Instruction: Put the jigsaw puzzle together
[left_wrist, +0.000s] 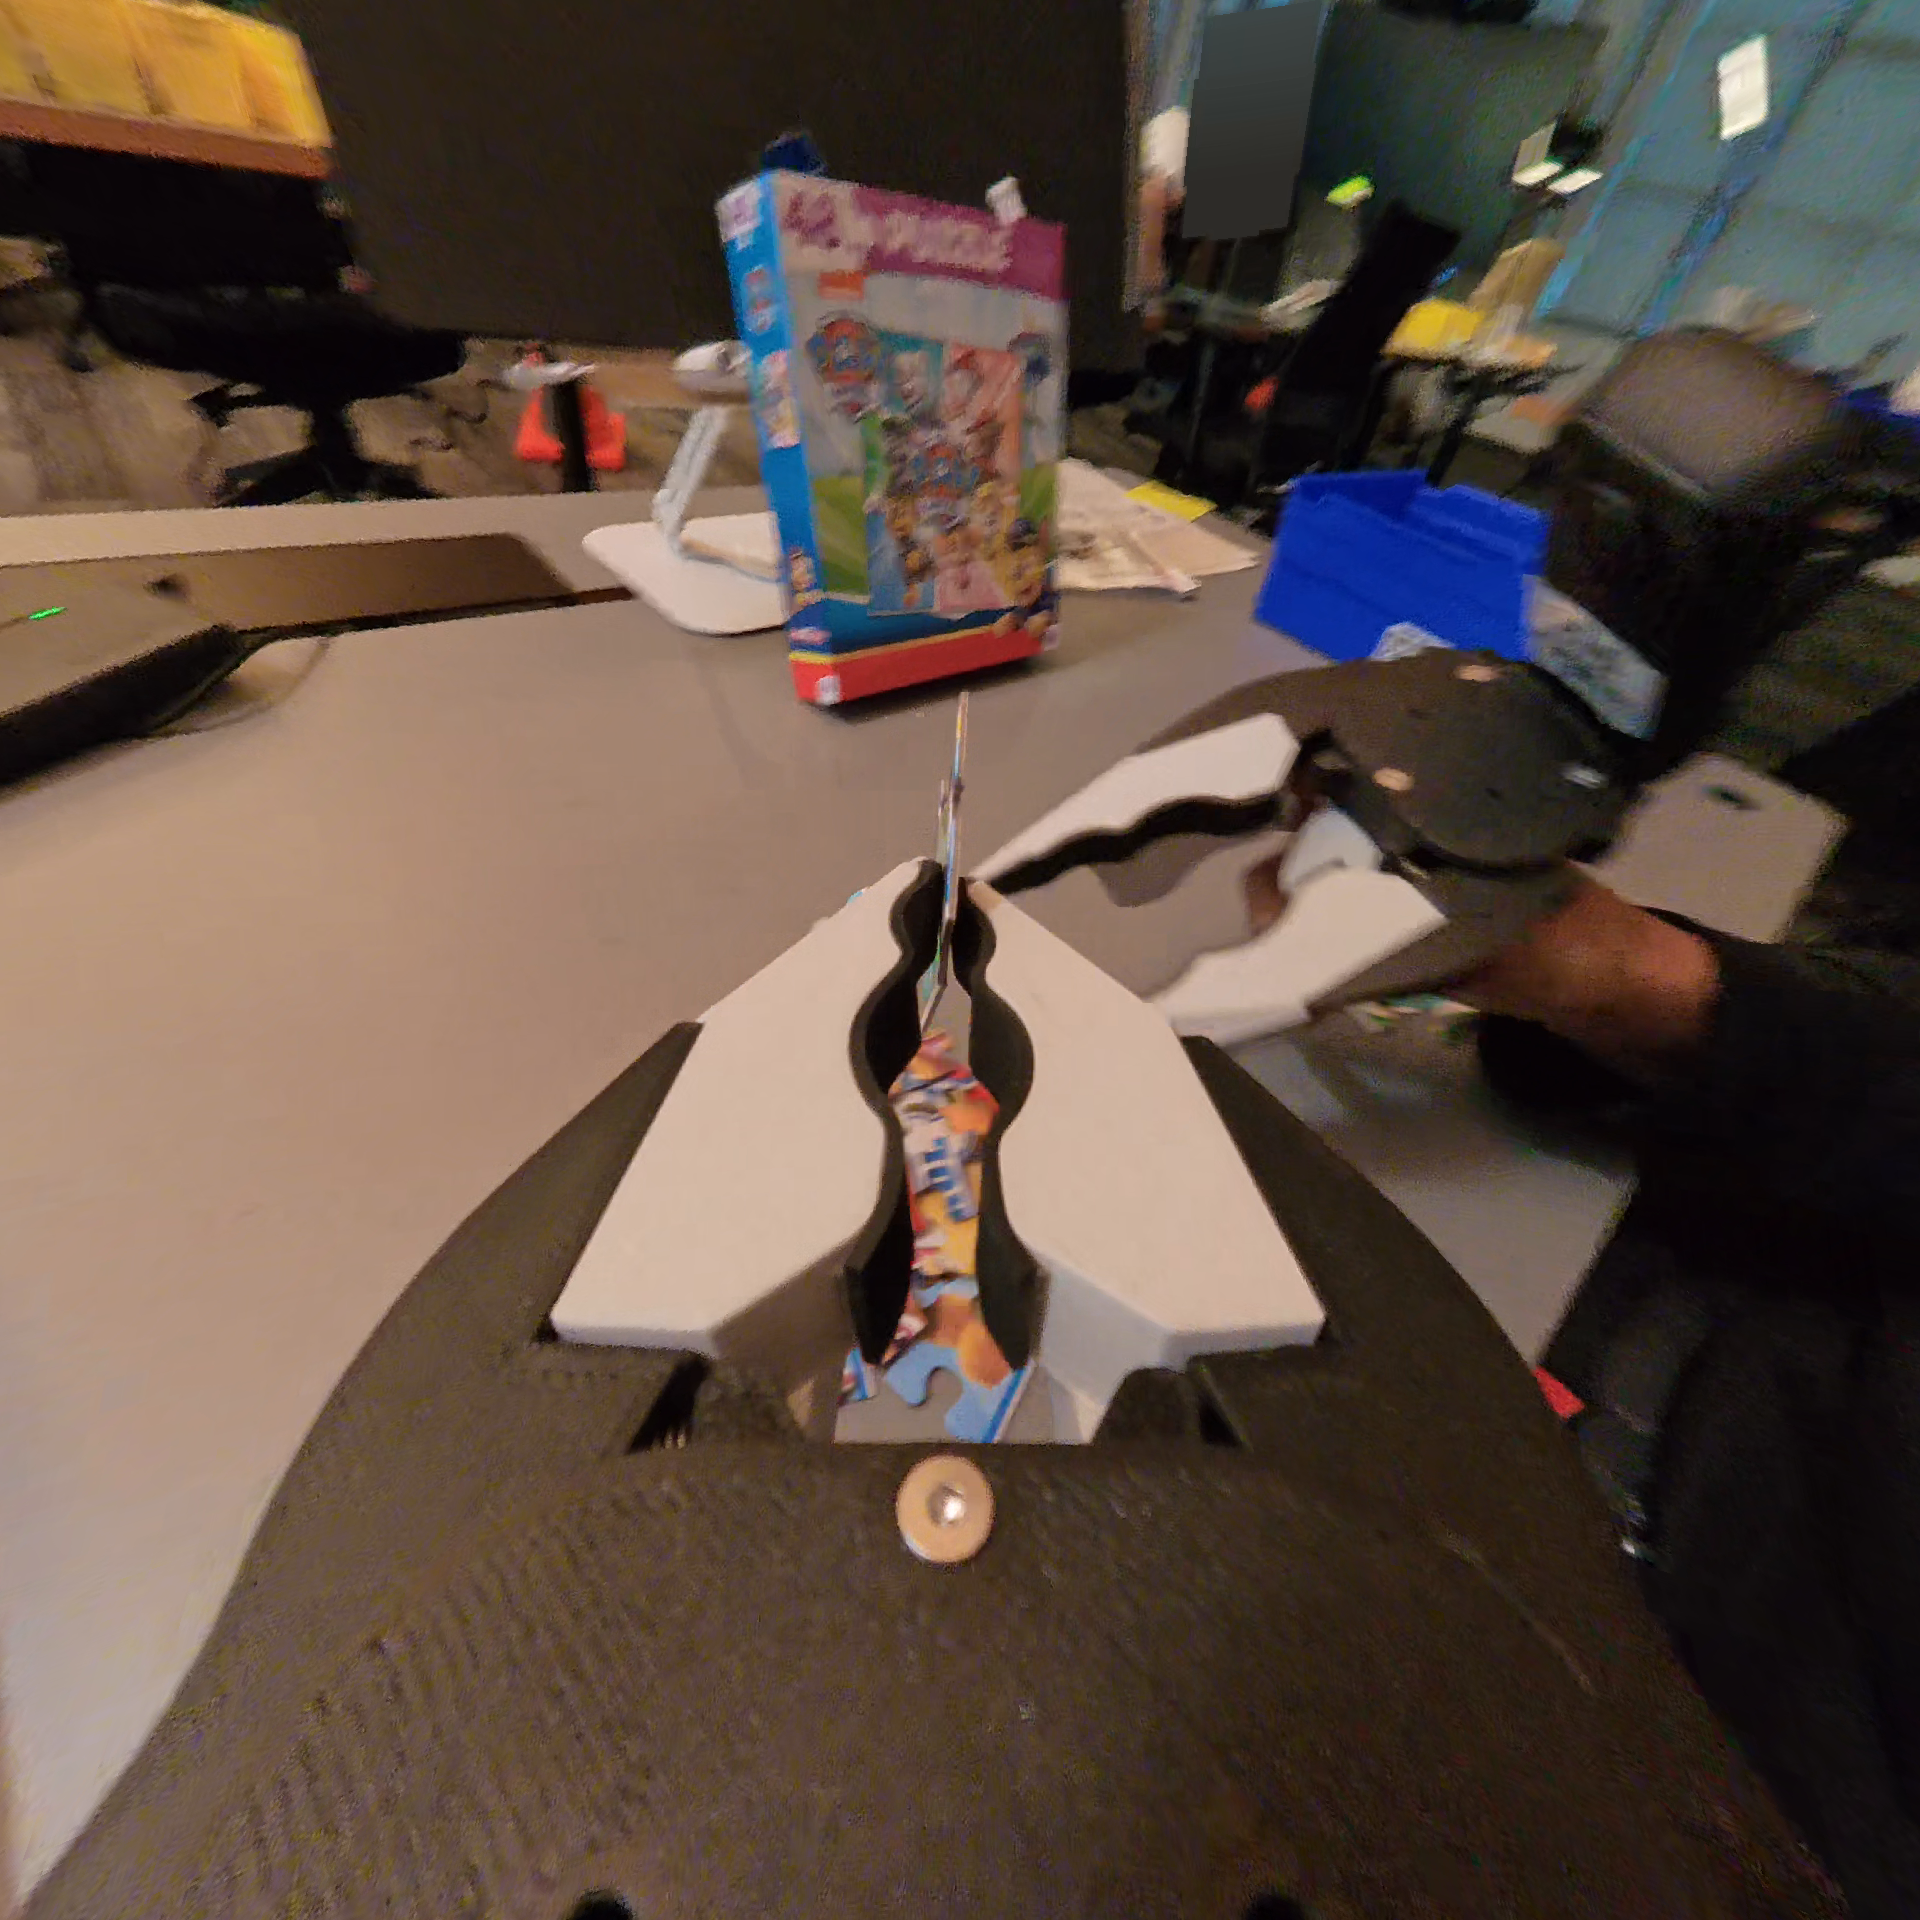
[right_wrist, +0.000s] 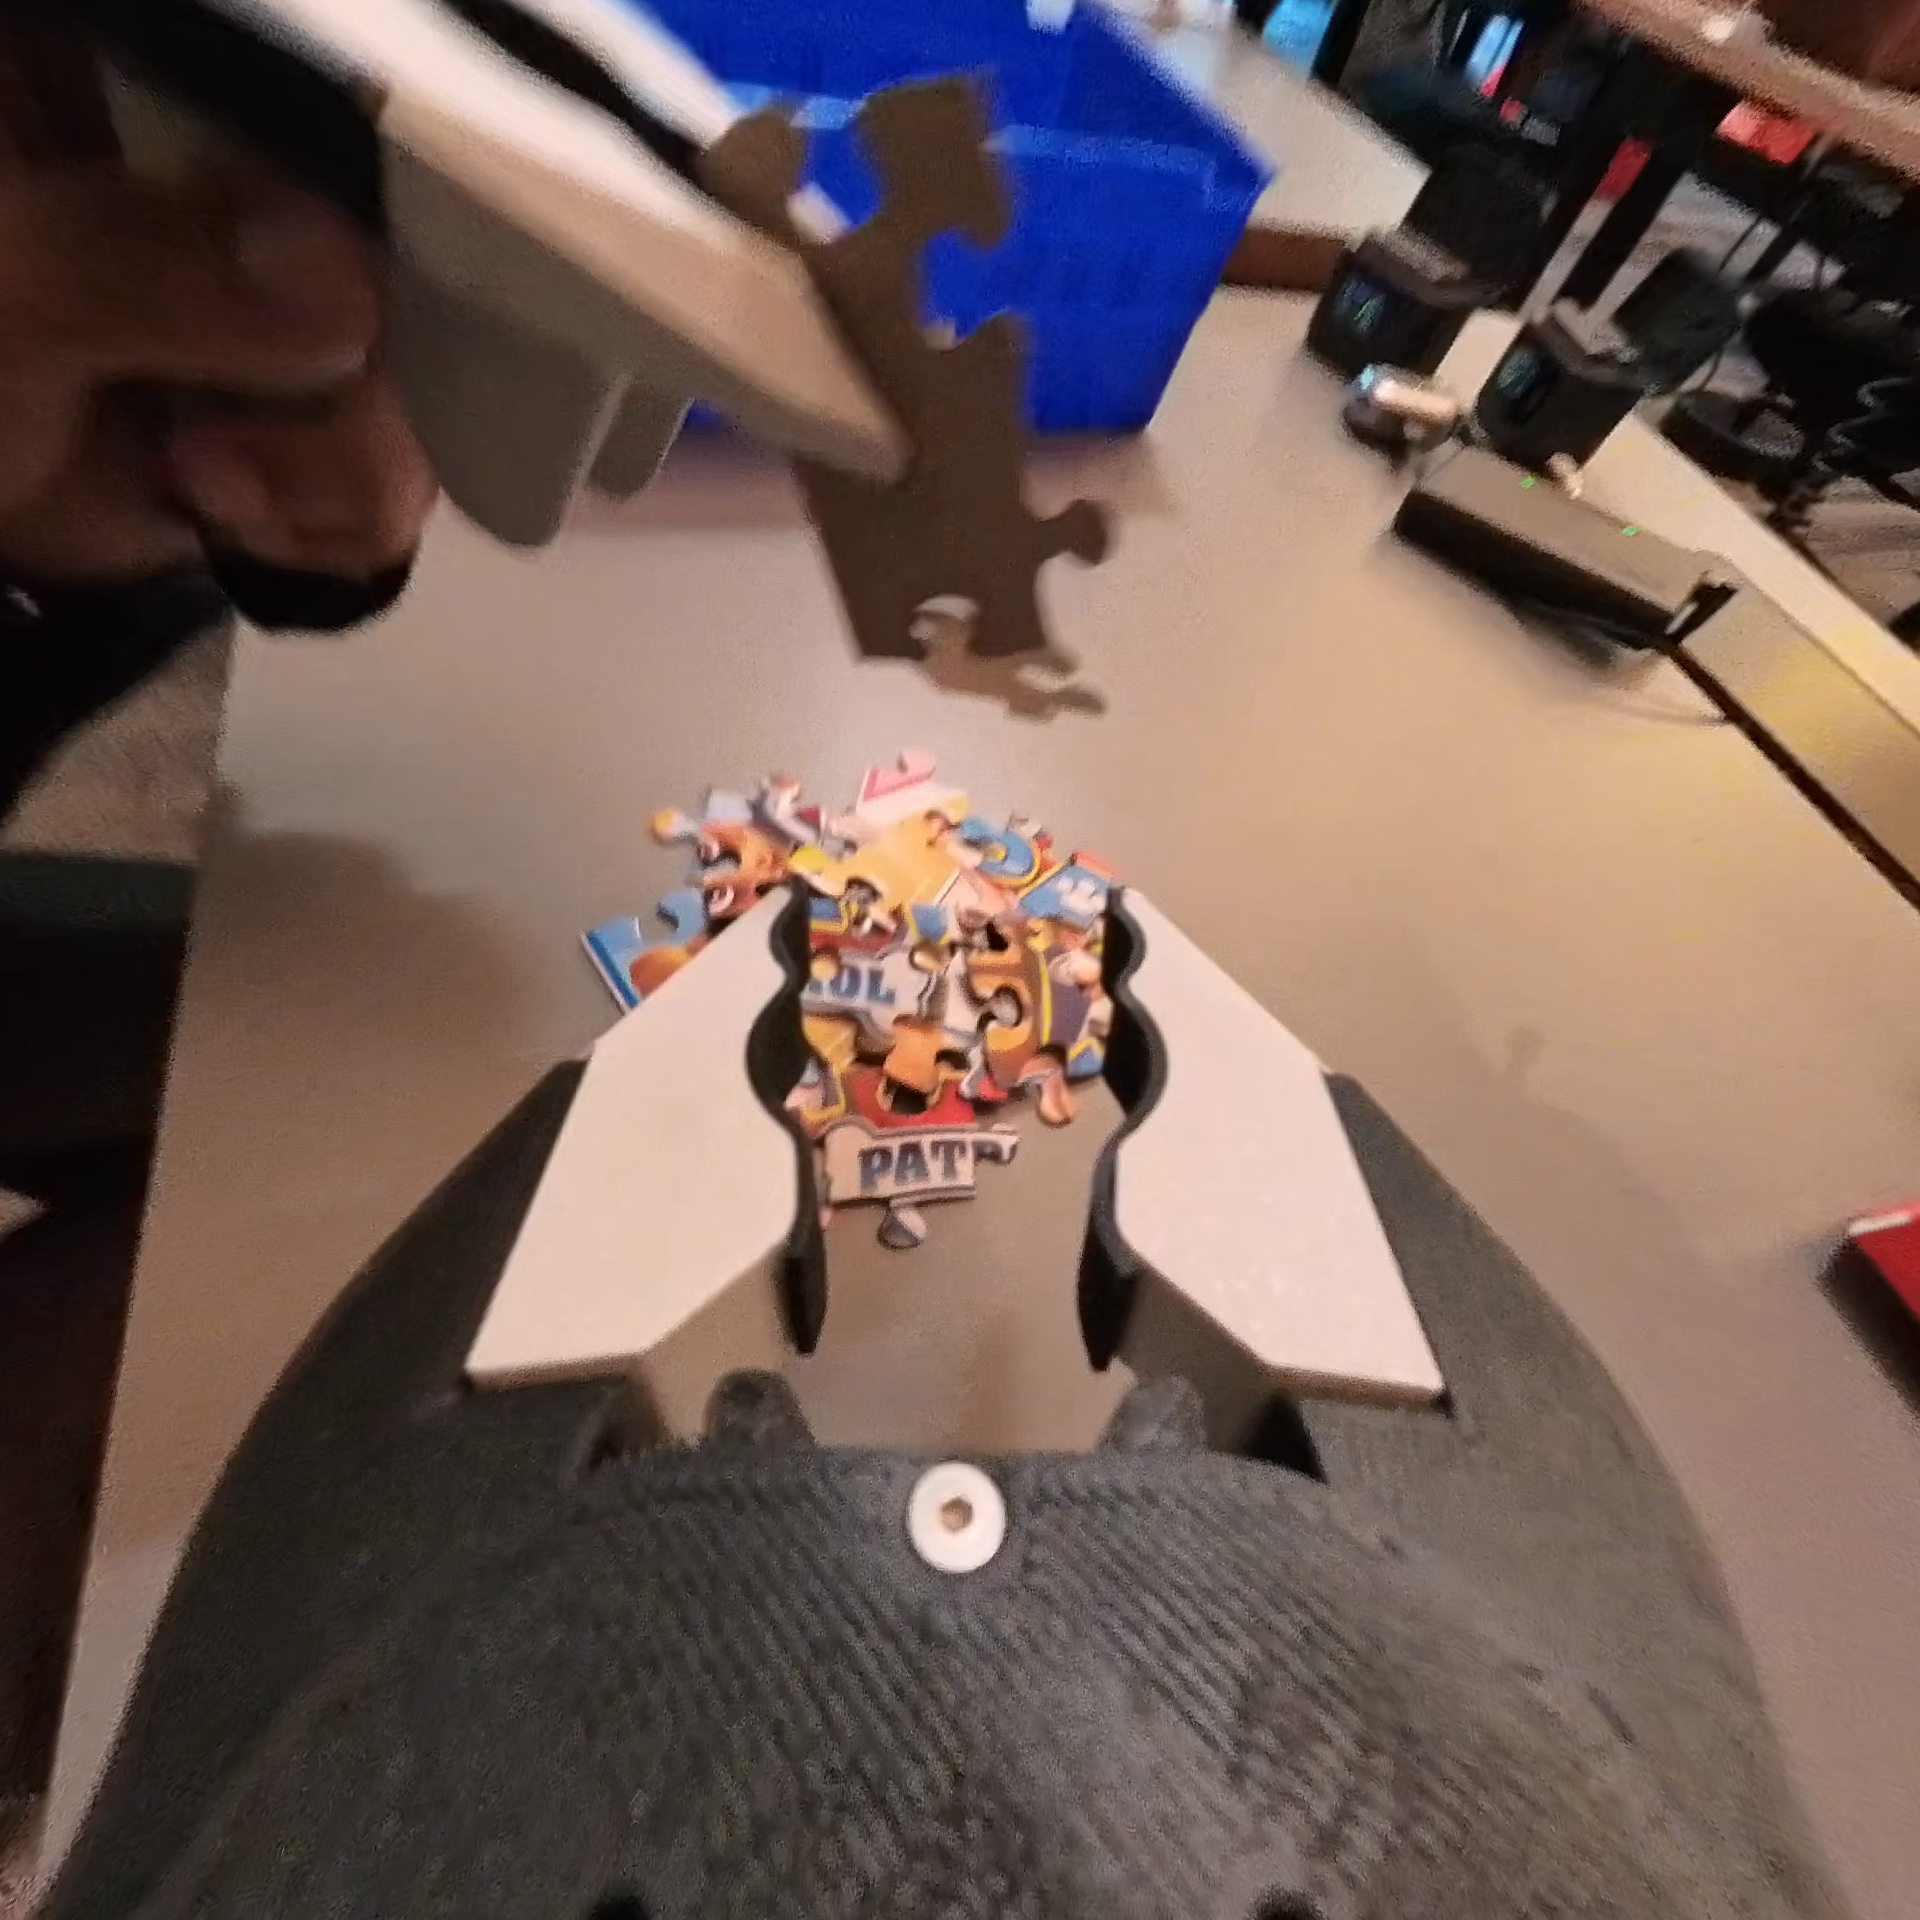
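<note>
Puzzle section, a flat run of joined jigsaw pieces, stands on edge between the pads of the left hand-held gripper, which is closed tight on it; the section rises clear above the fingertips, with the grey desk below. Beyond the fingertips a colourful puzzle box stands upright; to their right the right hand-held gripper approaches with jaws wide apart, a blue bin behind it. Judgement: the edge grip is narrow, so the section should be kept vertical and moved slowly to avoid the joints parting. In the right wrist view, the right hand-held gripper is open and holds nothing; a loose heap of puzzle pieces lies on the desk below and between its fingers. Ahead and above, the held section shows its brown back. Judgement: any second grip should take the section flat-on, pads square to its faces.
</note>
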